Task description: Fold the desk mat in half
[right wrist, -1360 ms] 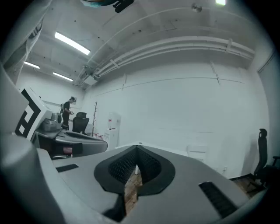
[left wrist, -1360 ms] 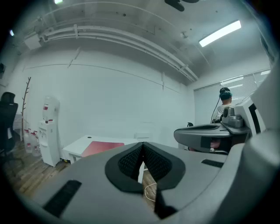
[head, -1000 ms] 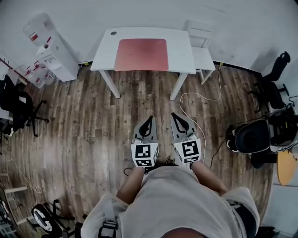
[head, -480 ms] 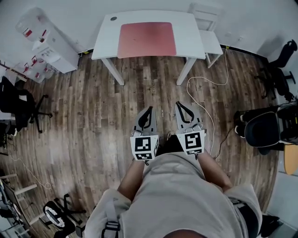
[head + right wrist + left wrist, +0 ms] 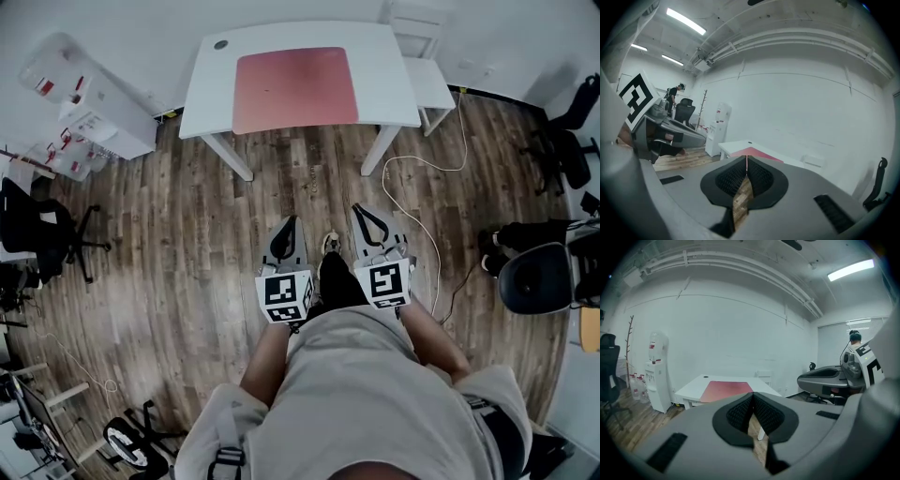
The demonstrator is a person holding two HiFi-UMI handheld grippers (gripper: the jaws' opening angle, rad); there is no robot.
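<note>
Nearest the head camera is the person's light-shirted torso, with both forearms extended forward. The left gripper and the right gripper are held side by side above the wooden floor, each pointing toward the desk. The marker cube of each faces up: the left cube and the right cube. One shoe of the person shows between the two grippers. In the left gripper view the ribbed pads meet at the tip with nothing between them, so the left jaws are closed and empty. In the right gripper view the pads likewise meet at the tip, with only floor showing through the gap behind them, so the right jaws are also closed and empty. A white cable runs across the floor ahead of the right gripper. Farther on stands the white desk, well apart from both grippers. The red desk mat lies flat and unfolded on the middle of the desktop, its edges in line with the desk edges. A white chair stands at the right end of the desk. A water dispenser stands against the wall to the left. Black office chairs stand at the left edge and the right edge of the room.
</note>
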